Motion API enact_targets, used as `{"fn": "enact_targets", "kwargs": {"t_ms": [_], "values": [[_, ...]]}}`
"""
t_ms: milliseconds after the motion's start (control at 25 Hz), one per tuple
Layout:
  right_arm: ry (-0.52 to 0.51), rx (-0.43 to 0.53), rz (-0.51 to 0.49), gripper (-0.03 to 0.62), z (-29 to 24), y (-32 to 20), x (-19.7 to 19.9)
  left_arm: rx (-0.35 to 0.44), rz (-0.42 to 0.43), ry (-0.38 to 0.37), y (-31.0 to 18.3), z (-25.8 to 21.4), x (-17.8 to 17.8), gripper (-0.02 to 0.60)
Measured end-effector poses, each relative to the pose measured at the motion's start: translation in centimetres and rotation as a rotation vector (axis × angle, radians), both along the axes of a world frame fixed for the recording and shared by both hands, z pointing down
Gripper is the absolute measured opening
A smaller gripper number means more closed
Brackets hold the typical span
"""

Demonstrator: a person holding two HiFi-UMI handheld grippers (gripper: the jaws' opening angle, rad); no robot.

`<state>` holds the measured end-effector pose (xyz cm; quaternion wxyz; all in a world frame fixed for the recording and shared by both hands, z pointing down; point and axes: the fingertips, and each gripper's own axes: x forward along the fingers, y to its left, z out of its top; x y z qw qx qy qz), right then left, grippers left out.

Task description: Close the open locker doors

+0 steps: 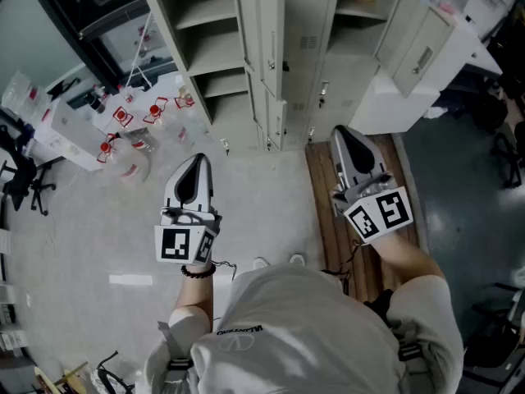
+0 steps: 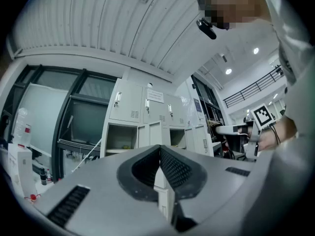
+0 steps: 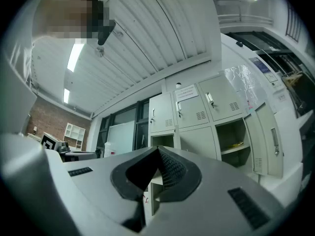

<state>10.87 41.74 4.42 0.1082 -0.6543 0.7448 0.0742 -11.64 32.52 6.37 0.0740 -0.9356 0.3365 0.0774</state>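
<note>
Head view: You are standing on the floor [image 1: 98,228] and facing the lockers [image 1: 308,56], which are lining its far edge. The left tongs [image 1: 198,162] and right tongs [image 1: 342,134] are both pressed together with nothing in them, noses aiming at the lockers, well apart from them. Three doors are hanging open. The middle door [image 1: 264,25] is standing edge-on toward you, long axis upright. The lower door [image 1: 276,121] is sitting directly beneath it. The right door [image 1: 420,52] is swinging out toward the floor's far right corner. The middle and lower doors are lying ahead, between your two hands. The right door is lying ahead and to the right of the right tongs, so that hand looks the nearer for it.

Left gripper view: The pads are meeting at the tip, empty. The middle door is showing just past them, with an open compartment [image 2: 120,137] to its left.

Right gripper view: The tongs are likewise together and empty. The right door is hanging to the right of the tip, with a shelved compartment [image 3: 231,142] gaping between.
</note>
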Motion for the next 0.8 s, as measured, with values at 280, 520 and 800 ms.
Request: {"fn": "enact_targets", "kwargs": {"t_ms": [280, 520, 800], "values": [[-0.053, -0.013, -0.030, 0.011, 0.4, -1.0, -0.5, -0.002, 0.027, 0.007, -0.2, 0.0, 0.2, 0.003], [-0.037, -0.039, 0.020, 0.012, 1.4, -2.7, -1.9, -0.043, 0.083, 0.013, -0.4, 1.6, -0.1, 0.004], [-0.038, -0.064, 0.045, 0.014, 2.9, -4.1, -3.5, -0.103, 0.110, -0.001, -1.4, 4.2, -0.4, 0.005]]}}
